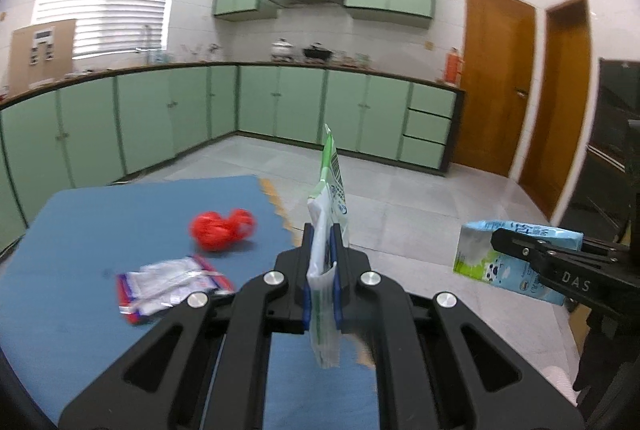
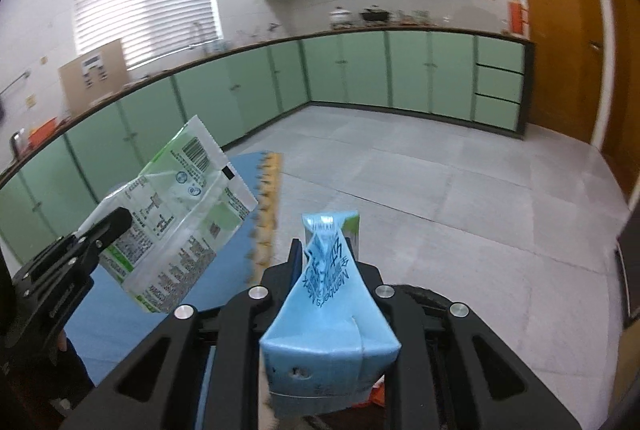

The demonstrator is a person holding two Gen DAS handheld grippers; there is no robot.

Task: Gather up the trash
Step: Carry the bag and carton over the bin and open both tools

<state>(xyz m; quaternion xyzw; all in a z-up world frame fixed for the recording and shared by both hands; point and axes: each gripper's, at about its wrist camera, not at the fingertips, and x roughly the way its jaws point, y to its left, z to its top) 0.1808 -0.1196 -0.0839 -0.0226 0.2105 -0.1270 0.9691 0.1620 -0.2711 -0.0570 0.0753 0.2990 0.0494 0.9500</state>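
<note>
Pouch [image 1: 329, 213]: flat green-and-white plastic packet, pinched edge-on between the two fingers of the left gripper [image 1: 323, 230]; stands upright at 12 o'clock from the fingers in the left wrist view, bottom end hanging below the pads, barcode near the top.
Pouch, other view: printed side facing the right wrist camera at 9 o'clock, tilted with the top toward 1 o'clock.
Left gripper: closed tight on the pouch, held above the right edge of the mat.
Carton [image 2: 328, 314]: light blue drink carton, squashed to a wedge at the gripped end, clamped by the right gripper [image 2: 326, 250]; blue print on its top side, small dents near the wide end close to the camera.
Carton, other view: at 3 o'clock in the left wrist view, held over the floor, beside the pouch but apart from it.
Right gripper: clamped on the carton, fingers pressing its narrowed end.
Mat [image 1: 100, 230]: blue sheet on the table, at 9 o'clock from the left gripper, with a notched tan strip along its right edge.
Red wad [image 1: 222, 230]: crumpled red bag on the mat at 10 o'clock, blurred.
Wrapper [image 1: 172, 282]: crinkled clear packet with red and blue edges, lying flat on the mat at 9 o'clock, near the red wad but apart.
Floor [image 2: 440, 189]: pale grey tiles beyond the mat, toward 12 o'clock.
Cabinets [image 1: 280, 101]: green doors along the far wall.
</note>
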